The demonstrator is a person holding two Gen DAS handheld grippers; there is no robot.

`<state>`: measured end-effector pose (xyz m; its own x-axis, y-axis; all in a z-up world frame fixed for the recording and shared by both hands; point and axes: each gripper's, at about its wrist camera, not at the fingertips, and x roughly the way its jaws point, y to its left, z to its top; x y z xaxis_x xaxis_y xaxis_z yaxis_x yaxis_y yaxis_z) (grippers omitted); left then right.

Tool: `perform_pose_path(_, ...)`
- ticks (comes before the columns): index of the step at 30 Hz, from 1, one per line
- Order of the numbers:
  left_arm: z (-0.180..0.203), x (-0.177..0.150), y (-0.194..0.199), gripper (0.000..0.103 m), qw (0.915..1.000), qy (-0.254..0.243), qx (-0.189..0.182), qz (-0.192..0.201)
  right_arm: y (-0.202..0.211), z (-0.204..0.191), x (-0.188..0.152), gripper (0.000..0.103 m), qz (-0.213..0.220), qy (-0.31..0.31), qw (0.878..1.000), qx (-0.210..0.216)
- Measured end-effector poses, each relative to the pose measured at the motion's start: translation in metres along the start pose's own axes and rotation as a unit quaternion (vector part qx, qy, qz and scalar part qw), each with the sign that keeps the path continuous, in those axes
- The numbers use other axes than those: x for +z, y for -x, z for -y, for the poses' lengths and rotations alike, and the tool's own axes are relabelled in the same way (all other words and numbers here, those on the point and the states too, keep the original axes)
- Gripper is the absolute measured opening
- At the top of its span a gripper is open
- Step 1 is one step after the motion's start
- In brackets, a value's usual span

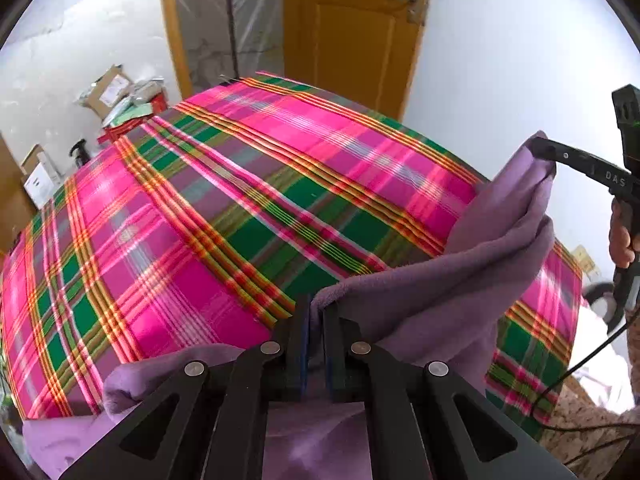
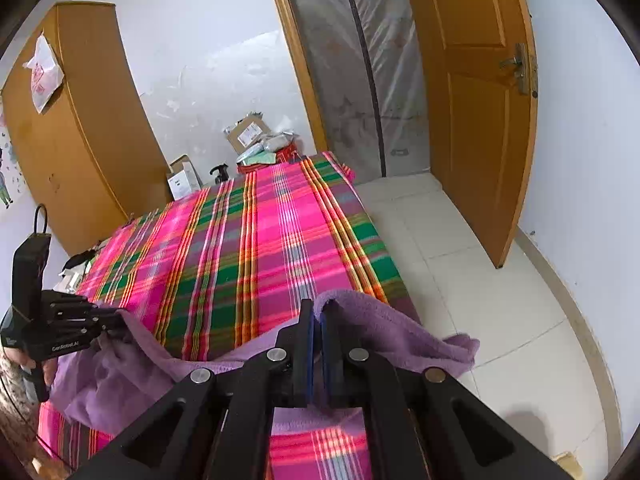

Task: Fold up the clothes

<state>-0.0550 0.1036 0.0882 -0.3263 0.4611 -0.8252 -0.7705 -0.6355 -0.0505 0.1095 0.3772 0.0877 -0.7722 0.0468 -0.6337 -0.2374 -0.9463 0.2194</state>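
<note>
A purple fleece garment point(image 1: 460, 288) hangs stretched between both grippers above a bed covered with a pink and green plaid sheet point(image 1: 224, 208). My left gripper point(image 1: 316, 312) is shut on one edge of the garment, low in the left wrist view. At that view's right edge, the right gripper point(image 1: 538, 148) pinches another corner, held higher. In the right wrist view the right gripper point(image 2: 317, 312) is shut on the purple garment point(image 2: 384, 328). The left gripper point(image 2: 120, 316) holds the far end at the left. The cloth sags between them onto the plaid sheet point(image 2: 256, 240).
Cardboard boxes point(image 2: 248, 136) and packages are piled past the bed's far end. A wooden wardrobe point(image 2: 72, 120) stands on the left, an open orange door point(image 2: 480, 120) on the right. White tiled floor point(image 2: 480, 280) runs along the bed's right side. A hand point(image 1: 622, 240) grips the right tool.
</note>
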Motion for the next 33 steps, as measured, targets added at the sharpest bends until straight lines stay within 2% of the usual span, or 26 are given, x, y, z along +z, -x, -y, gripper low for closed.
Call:
perform_pose_path(7, -0.026, 0.009, -0.004, 0.006, 0.9986, 0.051, 0.013, 0.008, -0.025, -0.005, 0.025, 0.003, 0.005, 0.015, 1.0, -0.003)
perform_pose_path(17, -0.052, 0.026, 0.001, 0.006, 0.9945, 0.089, 0.04, 0.038, -0.062, -0.016, 0.064, 0.003, 0.02, 0.026, 0.999, -0.002)
perform_pose_path(27, -0.088, 0.044, -0.012, 0.006, 0.9893, 0.129, 0.055, 0.041, -0.102, -0.033, 0.096, 0.003, 0.03, 0.041, 0.999, -0.01)
perform_pose_path(33, -0.106, 0.048, -0.026, 0.006, 0.9868, 0.149, 0.056, 0.029, -0.136, -0.038, 0.104, 0.003, 0.018, 0.043, 0.999, -0.014)
